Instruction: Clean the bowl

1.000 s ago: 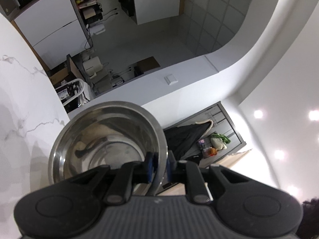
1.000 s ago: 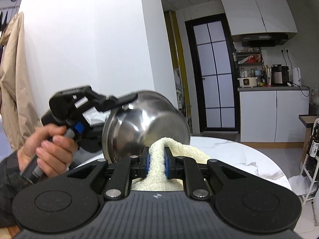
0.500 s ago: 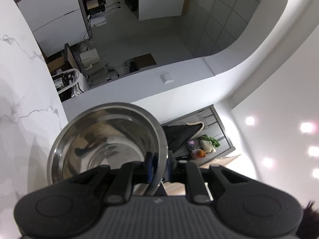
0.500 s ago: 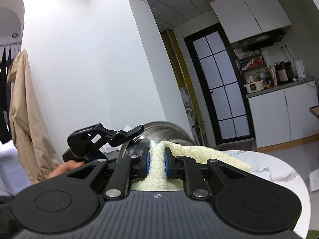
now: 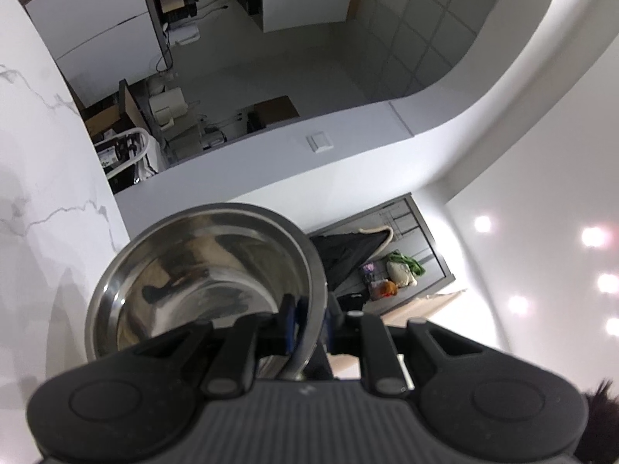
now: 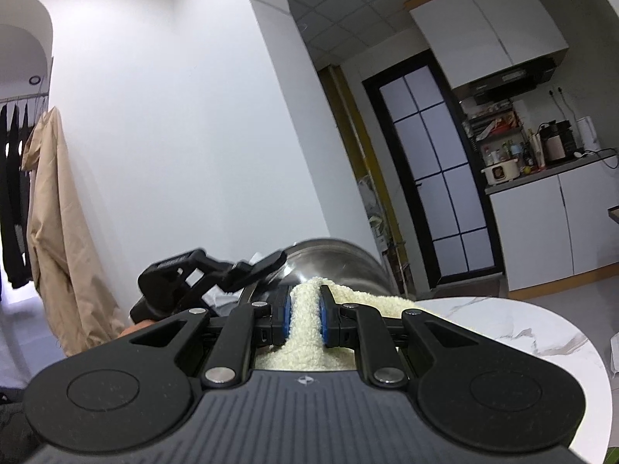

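Beyond the white marble table (image 6: 522,332), a kitchen counter (image 6: 549,172) and glass-paned door (image 6: 437,178).

white marble round table (image 6: 503,324), beige coat (image 6: 58,239) hanging beside dark clothes (image 6: 13,123) on a rack, black-framed glass door (image 6: 433,170), white kitchen cabinets (image 6: 557,224), counter appliances (image 6: 557,147), range hood (image 6: 510,81), wall switch (image 5: 319,142)

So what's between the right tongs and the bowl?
The cream towel, clamped in the right tongs, lies against the steel bowl; right wrist view.
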`<state>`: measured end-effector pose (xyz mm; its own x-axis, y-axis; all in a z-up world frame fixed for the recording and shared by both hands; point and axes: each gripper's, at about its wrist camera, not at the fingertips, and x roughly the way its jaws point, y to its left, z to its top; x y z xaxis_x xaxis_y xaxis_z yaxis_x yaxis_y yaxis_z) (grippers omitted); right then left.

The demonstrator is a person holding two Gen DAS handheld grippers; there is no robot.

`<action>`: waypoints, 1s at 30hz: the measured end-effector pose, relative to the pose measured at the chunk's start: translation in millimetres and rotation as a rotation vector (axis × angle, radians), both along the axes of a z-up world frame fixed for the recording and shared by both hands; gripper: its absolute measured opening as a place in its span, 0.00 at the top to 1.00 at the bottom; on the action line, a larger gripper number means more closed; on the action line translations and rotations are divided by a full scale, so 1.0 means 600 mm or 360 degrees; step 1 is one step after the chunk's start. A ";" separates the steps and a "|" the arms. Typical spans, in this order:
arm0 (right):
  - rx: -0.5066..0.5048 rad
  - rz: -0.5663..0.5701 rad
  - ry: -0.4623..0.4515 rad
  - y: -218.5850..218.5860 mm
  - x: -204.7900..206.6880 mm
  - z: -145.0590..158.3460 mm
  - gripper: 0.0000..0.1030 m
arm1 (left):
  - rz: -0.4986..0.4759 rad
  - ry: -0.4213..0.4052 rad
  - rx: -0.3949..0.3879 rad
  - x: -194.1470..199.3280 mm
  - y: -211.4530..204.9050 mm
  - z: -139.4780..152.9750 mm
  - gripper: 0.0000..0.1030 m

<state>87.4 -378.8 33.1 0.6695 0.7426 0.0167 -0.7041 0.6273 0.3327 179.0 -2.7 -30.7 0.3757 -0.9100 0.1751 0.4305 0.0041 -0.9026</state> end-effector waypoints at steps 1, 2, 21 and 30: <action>0.0023 -0.0025 0.0000 -0.005 0.000 -0.001 0.86 | -0.0011 -0.0004 0.0006 -0.001 -0.002 0.000 0.86; 0.0032 -0.0037 0.0000 -0.007 0.000 0.000 0.86 | -0.0023 -0.0011 0.0013 -0.001 -0.005 0.001 0.86; 0.0173 -0.0173 0.0106 -0.039 0.018 -0.009 0.85 | -0.0143 -0.0088 0.0212 -0.013 -0.047 0.003 0.85; 0.0365 0.0056 0.0193 -0.040 0.033 -0.018 0.85 | -0.0140 -0.0094 0.0310 -0.011 -0.060 0.002 0.85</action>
